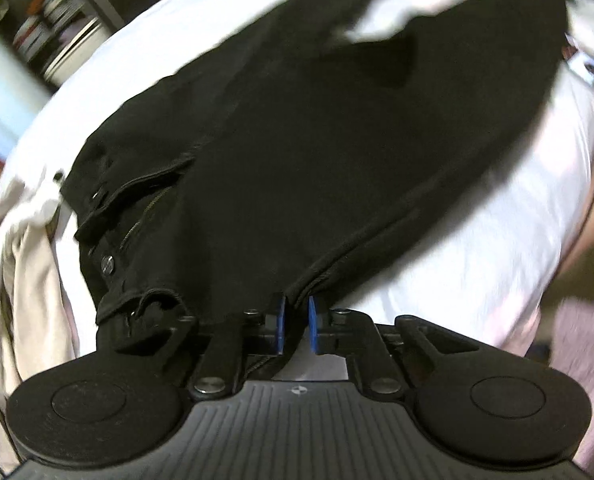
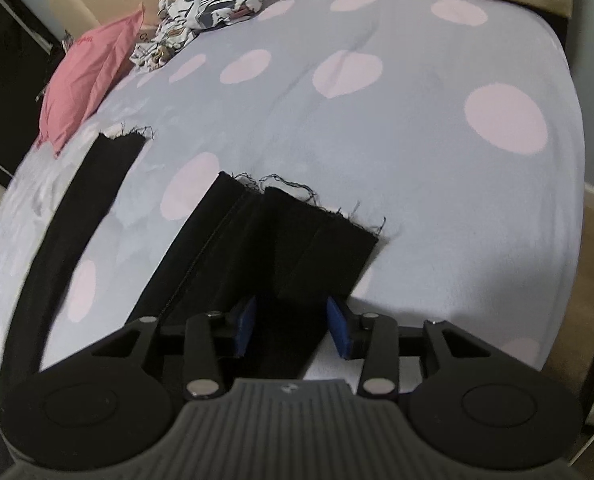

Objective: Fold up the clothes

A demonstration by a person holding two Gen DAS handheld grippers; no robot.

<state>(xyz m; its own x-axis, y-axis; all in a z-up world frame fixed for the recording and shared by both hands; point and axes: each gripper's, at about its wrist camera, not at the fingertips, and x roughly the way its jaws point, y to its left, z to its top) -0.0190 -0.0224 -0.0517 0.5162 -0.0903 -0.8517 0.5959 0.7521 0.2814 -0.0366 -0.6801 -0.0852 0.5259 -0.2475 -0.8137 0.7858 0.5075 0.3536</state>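
Black jeans [image 1: 317, 160] lie spread on the polka-dot bed sheet [image 2: 437, 168], filling the centre of both views. The left gripper [image 1: 297, 320] pinches a side seam near the waistband, jaws nearly closed on it. The right gripper [image 2: 291, 320] straddles a frayed leg [image 2: 289, 240], jaws ajar, not visibly clamping. Judged step: securing both ends; next, the right must clamp before lifting to fold.

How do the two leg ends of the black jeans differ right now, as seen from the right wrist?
The nearer frayed leg end of the black denim jeans lies bunched in lengthwise folds; the farther frayed leg end lies flat. The nearer one runs between the blue pads of the right gripper; the farther one lies apart from it, nearer the pink pillow. Both have ragged, thready hems and rest on the spotted bedsheet.
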